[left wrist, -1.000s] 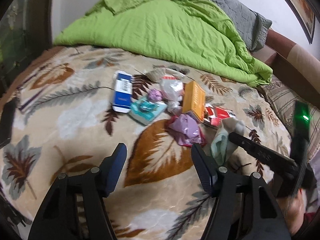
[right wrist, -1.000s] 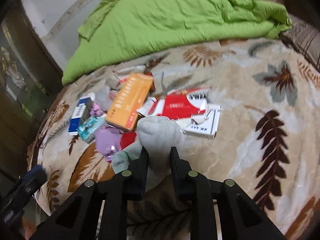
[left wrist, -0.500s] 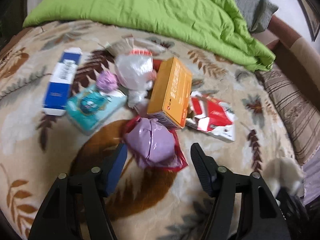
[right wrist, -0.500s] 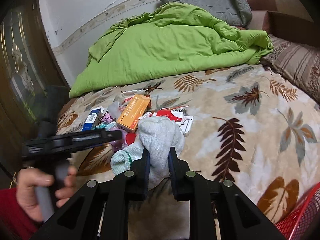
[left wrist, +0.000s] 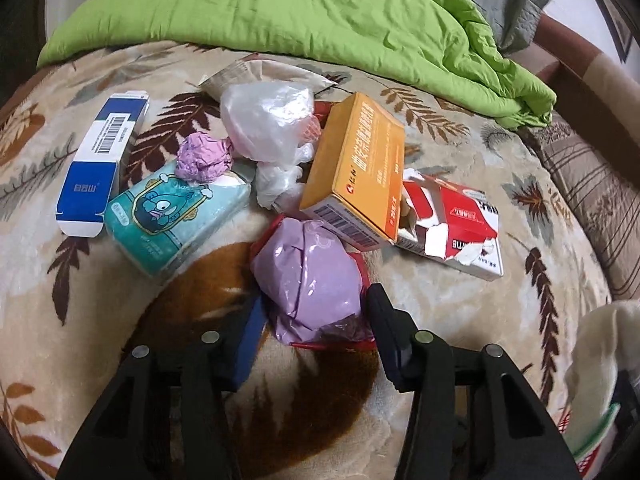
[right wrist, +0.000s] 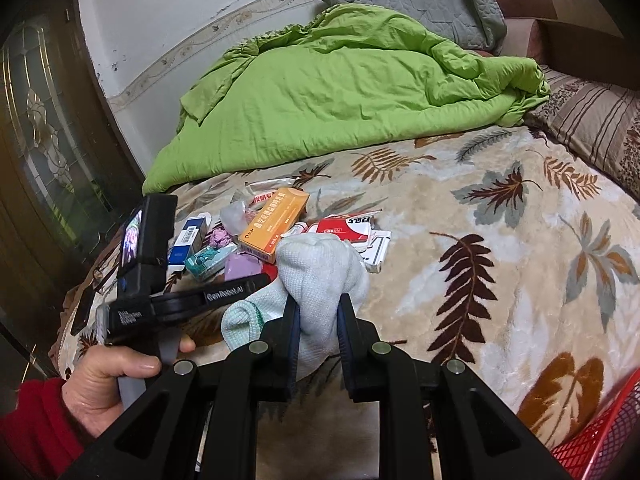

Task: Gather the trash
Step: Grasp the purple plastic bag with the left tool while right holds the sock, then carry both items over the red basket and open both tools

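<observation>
A trash pile lies on the leaf-patterned blanket (left wrist: 460, 312). Its nearest piece is a crumpled purple bag (left wrist: 312, 280) with red plastic under it. My left gripper (left wrist: 316, 316) points down at it. Its jaws are closing, one on each side of the bag, and are not clearly pressing on it. Behind the bag are an orange box (left wrist: 356, 168), a torn red-and-white carton (left wrist: 452, 224), a teal tissue pack (left wrist: 176, 216), a blue-and-white box (left wrist: 100, 160), a clear plastic bag (left wrist: 268, 120) and a small purple wad (left wrist: 204, 156). My right gripper (right wrist: 318, 308) is shut on a white sock (right wrist: 320, 264), held above the blanket.
A green duvet (left wrist: 320, 12) is heaped behind the pile. A grey pillow (right wrist: 420, 0) and a striped pillow (right wrist: 592, 128) lie at the bed's head. A red mesh basket (right wrist: 600, 440) shows at the lower right. A person's hand (right wrist: 108, 376) in a red sleeve holds the left gripper.
My left gripper came forward and down onto the purple bag, and its jaws narrowed around it. My right gripper drew the sock back from the pile, then stayed still.
</observation>
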